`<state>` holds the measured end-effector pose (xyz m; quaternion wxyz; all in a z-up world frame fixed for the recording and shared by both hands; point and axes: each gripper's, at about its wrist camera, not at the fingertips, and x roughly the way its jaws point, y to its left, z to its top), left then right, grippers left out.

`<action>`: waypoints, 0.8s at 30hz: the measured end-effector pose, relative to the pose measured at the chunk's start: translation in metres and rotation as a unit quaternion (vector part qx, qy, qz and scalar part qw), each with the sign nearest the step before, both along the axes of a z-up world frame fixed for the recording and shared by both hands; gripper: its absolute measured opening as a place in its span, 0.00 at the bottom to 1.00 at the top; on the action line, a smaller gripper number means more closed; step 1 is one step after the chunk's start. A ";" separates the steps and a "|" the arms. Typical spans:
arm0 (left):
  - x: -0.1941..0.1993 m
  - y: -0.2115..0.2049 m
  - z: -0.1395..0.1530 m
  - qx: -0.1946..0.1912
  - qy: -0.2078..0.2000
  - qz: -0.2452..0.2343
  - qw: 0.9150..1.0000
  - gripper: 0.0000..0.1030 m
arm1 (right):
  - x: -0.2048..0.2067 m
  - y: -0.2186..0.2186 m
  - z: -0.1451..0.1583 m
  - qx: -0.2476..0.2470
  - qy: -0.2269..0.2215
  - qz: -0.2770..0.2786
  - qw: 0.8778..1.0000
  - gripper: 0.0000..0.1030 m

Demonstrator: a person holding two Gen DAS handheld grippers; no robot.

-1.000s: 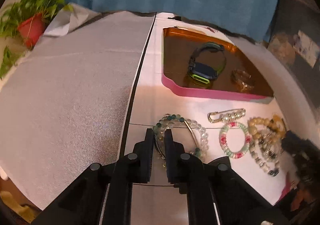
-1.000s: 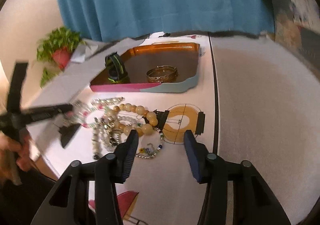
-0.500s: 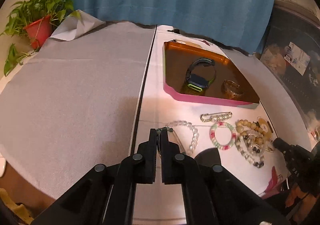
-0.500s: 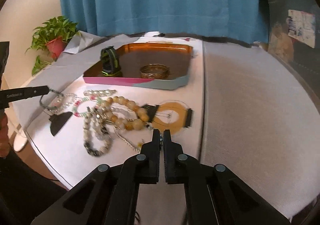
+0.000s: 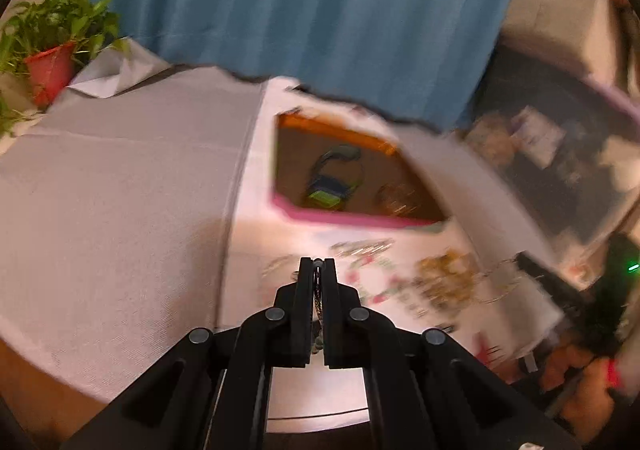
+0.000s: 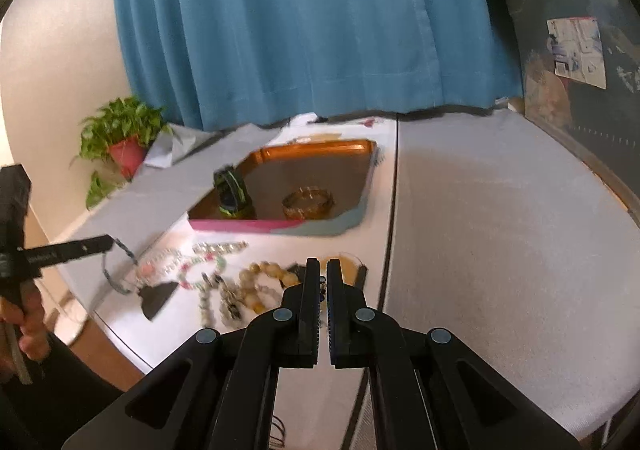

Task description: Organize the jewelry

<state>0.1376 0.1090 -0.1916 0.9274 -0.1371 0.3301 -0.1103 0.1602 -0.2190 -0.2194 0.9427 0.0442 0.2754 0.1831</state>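
Two grippers are clamped tight, the left gripper point(image 5: 318, 264) pinching a thin beaded strand point(image 6: 120, 266) and the right gripper point(image 6: 323, 266) a small beaded piece point(image 6: 321, 287), with the pink-rimmed tray point(image 6: 256, 225) straight ahead on the far side, nearer the left one.

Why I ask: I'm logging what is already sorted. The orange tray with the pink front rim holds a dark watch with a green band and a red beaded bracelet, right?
Not quite. The orange tray with the pink front rim holds the dark watch with a green band, but beside it lies a gold bangle, not a red beaded bracelet. The right wrist view shows it.
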 end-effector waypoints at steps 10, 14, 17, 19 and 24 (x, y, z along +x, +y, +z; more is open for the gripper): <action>0.023 -0.019 -0.024 0.035 0.075 0.013 0.997 0.01 | -0.004 0.001 0.005 -0.002 0.016 0.000 1.000 0.03; 0.028 -0.030 -0.031 0.061 0.085 0.011 0.994 0.01 | -0.003 -0.004 0.005 0.010 0.034 -0.006 0.999 0.03; 0.030 -0.040 -0.032 0.082 0.083 0.003 0.993 0.01 | -0.004 -0.004 0.005 0.005 0.035 -0.009 0.999 0.03; 0.030 -0.046 -0.035 0.101 0.087 0.001 0.991 0.01 | -0.003 -0.004 0.003 0.002 0.037 -0.010 0.999 0.03; 0.030 -0.056 -0.038 0.103 0.096 -0.006 0.990 0.01 | -0.001 0.007 -0.010 -0.020 0.050 -0.014 0.998 0.03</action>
